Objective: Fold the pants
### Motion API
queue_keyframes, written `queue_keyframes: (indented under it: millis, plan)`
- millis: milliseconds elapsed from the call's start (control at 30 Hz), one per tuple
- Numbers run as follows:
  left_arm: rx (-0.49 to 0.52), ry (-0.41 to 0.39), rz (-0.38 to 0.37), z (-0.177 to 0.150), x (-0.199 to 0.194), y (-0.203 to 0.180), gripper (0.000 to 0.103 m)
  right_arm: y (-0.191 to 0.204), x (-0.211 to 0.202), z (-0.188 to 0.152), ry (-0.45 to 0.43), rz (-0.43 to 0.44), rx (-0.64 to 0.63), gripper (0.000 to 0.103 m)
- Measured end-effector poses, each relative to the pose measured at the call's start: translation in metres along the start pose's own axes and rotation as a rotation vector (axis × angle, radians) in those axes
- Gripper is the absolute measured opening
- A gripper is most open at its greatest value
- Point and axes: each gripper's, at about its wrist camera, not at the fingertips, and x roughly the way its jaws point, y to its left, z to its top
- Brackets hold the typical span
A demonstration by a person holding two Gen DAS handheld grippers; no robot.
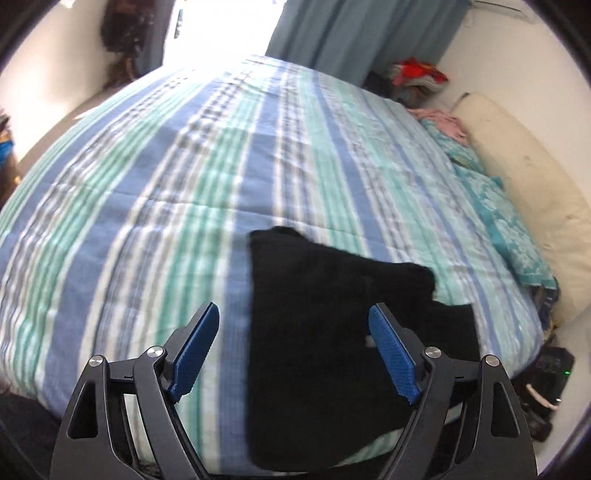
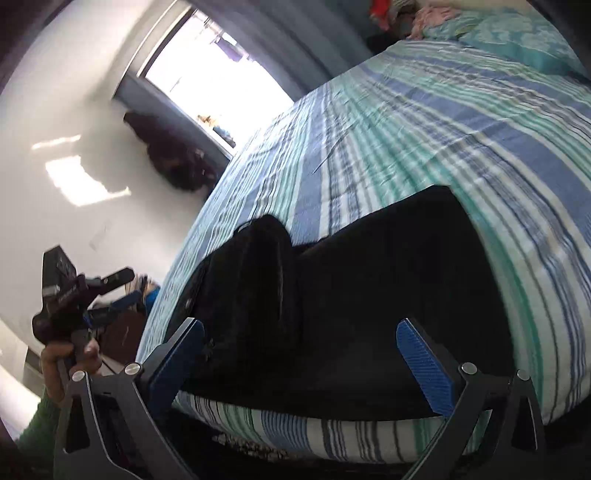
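Lying near the front edge of the bed (image 1: 184, 177), the black pants (image 1: 332, 350) are folded into a compact, roughly rectangular stack on the striped cover. Seen from the right wrist, one thicker bunched roll of the pants (image 2: 258, 280) sits on the stack's left side, toward the bed's left edge.

Both grippers hover over the bed's front edge. The left gripper (image 1: 293, 325) has its jaws spread wide, nothing clamped; the blue pad on one finger (image 1: 195, 350) is over bare cover just left of the pants, the other over the black cloth, neither seen pressing on it. The right gripper (image 2: 301, 343) is likewise released, its blue pads standing apart on either side of the stack, with no cloth pinched.

From the right wrist, the left gripper (image 2: 107, 295) appears again off the bed's left side, held in a hand (image 2: 64, 363) with a green sleeve (image 2: 40, 424) below it.

At the far right side of the bed lie a teal patterned pillow (image 1: 506, 221) and a cream cushion (image 1: 528, 177). Beyond the bed's far edge hang blue curtains (image 1: 351, 33) beside a bright window (image 2: 210, 77).
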Motion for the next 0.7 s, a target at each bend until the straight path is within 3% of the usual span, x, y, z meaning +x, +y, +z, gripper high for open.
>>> queue_keyframes:
  millis: [67, 133, 300, 367, 433, 533, 600, 700]
  plan:
    - [-0.060, 0.010, 0.072, -0.017, 0.009, 0.034, 0.083, 0.019, 0.021, -0.002, 0.067, 0.064, -0.082, 0.101]
    - [-0.123, 0.015, 0.091, -0.037, 0.018, 0.052, 0.082, 0.034, 0.038, 0.009, 0.103, 0.111, -0.140, 0.094]
    - [-0.211, 0.035, 0.117, -0.060, 0.023, 0.079, 0.081, 0.054, 0.090, 0.036, 0.302, 0.092, -0.310, 0.064]
    - [-0.217, 0.007, 0.091, -0.056, 0.018, 0.080, 0.081, 0.056, 0.109, 0.036, 0.375, 0.066, -0.371, 0.063]
    - [-0.206, -0.014, 0.093, -0.053, 0.014, 0.081, 0.082, 0.049, 0.124, 0.036, 0.434, 0.053, -0.368, 0.063]
    - [-0.213, 0.006, 0.095, -0.055, 0.020, 0.085, 0.082, 0.039, 0.132, 0.041, 0.483, 0.122, -0.326, 0.063]
    - [-0.230, 0.024, 0.093, -0.056, 0.026, 0.087, 0.082, 0.027, 0.137, 0.047, 0.517, 0.148, -0.244, 0.054]
    - [-0.244, 0.029, 0.091, -0.057, 0.030, 0.087, 0.082, 0.016, 0.145, 0.053, 0.557, 0.106, -0.155, 0.039]
